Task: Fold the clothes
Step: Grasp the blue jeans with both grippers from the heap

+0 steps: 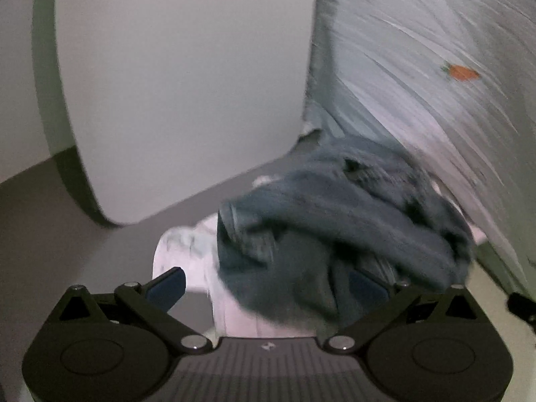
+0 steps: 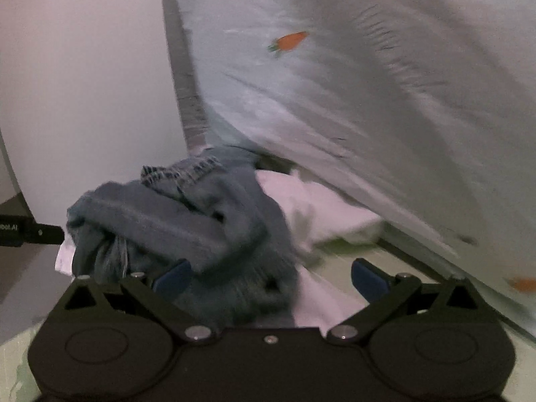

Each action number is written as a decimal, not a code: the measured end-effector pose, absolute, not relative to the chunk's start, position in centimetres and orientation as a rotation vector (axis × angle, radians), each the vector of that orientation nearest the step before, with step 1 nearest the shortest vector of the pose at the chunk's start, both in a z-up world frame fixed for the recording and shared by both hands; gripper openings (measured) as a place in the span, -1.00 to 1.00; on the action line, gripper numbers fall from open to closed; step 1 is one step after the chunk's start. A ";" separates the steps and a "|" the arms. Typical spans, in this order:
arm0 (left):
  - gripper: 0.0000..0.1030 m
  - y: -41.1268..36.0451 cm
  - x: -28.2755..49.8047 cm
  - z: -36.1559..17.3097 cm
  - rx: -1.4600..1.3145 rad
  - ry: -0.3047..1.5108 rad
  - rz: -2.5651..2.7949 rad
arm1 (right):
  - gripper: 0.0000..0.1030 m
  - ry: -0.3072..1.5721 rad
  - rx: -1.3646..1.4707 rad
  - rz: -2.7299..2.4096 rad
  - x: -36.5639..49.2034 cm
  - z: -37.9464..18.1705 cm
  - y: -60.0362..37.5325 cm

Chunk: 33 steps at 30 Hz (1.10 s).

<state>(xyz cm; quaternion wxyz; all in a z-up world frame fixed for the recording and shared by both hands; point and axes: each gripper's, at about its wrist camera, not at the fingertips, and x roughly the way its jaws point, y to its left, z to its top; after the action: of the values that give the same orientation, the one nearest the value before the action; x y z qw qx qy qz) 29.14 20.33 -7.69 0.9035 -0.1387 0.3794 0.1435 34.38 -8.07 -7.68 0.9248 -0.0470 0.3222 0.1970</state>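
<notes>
Crumpled blue-grey denim garment (image 2: 187, 221) lying on white cloth (image 2: 321, 207) beside pale carrot-print bedding (image 2: 335, 83). Left tool (image 1: 268, 281) and right tool (image 2: 271, 276) both spread apart; partial lettering "ebot.AI" on black bar (image 2: 30, 232).

Two wrist fisheyes, low and close over one heap of clothes

The left wrist view looks forward along its jaws from the heap's left, with the crumpled blue-grey garment (image 1: 341, 227) filling its centre and right; the right wrist view looks from the heap's right, the same garment (image 2: 181, 221) sitting left of centre. Both share the white cloth (image 1: 187, 261) (image 2: 315, 207) beneath it, the pale wall (image 1: 174, 77) (image 2: 83, 93) and the carrot-print bedding (image 1: 418, 77) (image 2: 335, 93).
</notes>
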 end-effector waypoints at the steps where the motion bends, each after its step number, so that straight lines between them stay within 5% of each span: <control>1: 0.98 20.6 30.1 -7.8 -0.287 0.773 0.298 | 0.99 0.662 -0.083 0.418 35.7 -8.1 -7.4; 9: 0.98 21.4 34.9 -9.4 -0.272 0.756 0.260 | 0.75 0.765 0.120 0.434 42.1 -12.0 -5.9; 21: 1.00 23.2 38.8 -11.2 -0.282 0.826 0.133 | 0.88 0.792 0.193 0.445 43.0 -13.5 -6.1; 26: 0.94 24.7 38.1 -13.0 -0.509 0.825 0.137 | 0.45 0.784 0.171 0.450 41.7 -12.8 -5.9; 29: 0.62 23.4 37.8 -12.5 -0.455 0.803 0.152 | -0.08 0.757 0.127 0.447 40.6 -12.2 -5.7; 31: 0.17 22.6 37.5 -12.1 -0.437 0.786 0.162 | -0.41 0.733 0.082 0.445 39.8 -11.7 -5.3; 33: -0.17 21.7 37.3 -11.4 -0.403 0.772 0.169 | -0.54 0.710 0.051 0.455 39.2 -11.0 -5.0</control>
<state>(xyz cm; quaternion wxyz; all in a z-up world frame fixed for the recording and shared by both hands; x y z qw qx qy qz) 37.27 21.66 -11.42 0.9032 -0.1947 0.3737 0.0816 39.17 -5.00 -11.03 0.9121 0.0246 0.3444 0.2209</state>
